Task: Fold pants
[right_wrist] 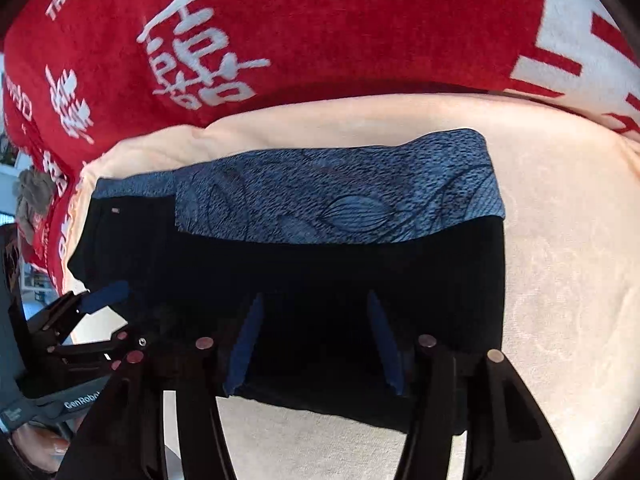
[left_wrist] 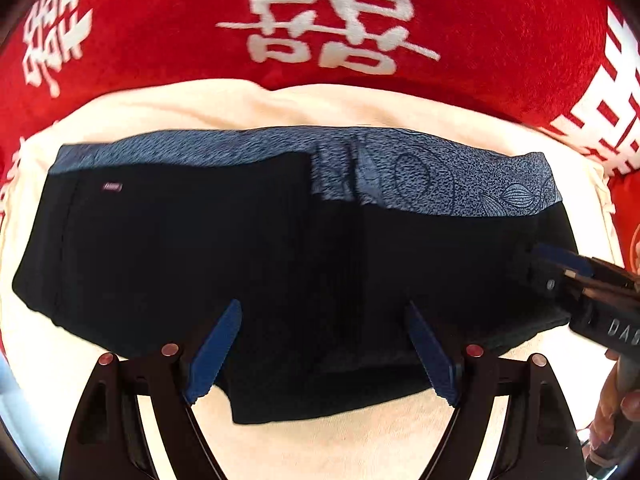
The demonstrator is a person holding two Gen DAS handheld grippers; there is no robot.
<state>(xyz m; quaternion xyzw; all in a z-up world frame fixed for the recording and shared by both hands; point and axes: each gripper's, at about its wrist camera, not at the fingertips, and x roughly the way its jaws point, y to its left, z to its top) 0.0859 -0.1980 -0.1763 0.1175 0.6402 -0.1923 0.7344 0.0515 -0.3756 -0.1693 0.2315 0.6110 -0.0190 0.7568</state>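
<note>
— Where are the pants?

— The black pants point(left_wrist: 248, 264) lie folded on a cream towel point(left_wrist: 328, 448), blue patterned waistband point(left_wrist: 424, 176) at the far side, with a red blanket point(left_wrist: 160, 32) behind.

— And the left hand-held gripper point(left_wrist: 322, 348)?

— Spread wide above the near edge of the pants, nothing clamped between its blue pads.

— The right hand-held gripper point(right_wrist: 316, 340)?

— Parted too, released, over the black fabric. Whether the pads brush the cloth, I cannot tell.

matt black pants point(left_wrist: 200, 260), plush red blanket point(left_wrist: 500, 40)
</note>
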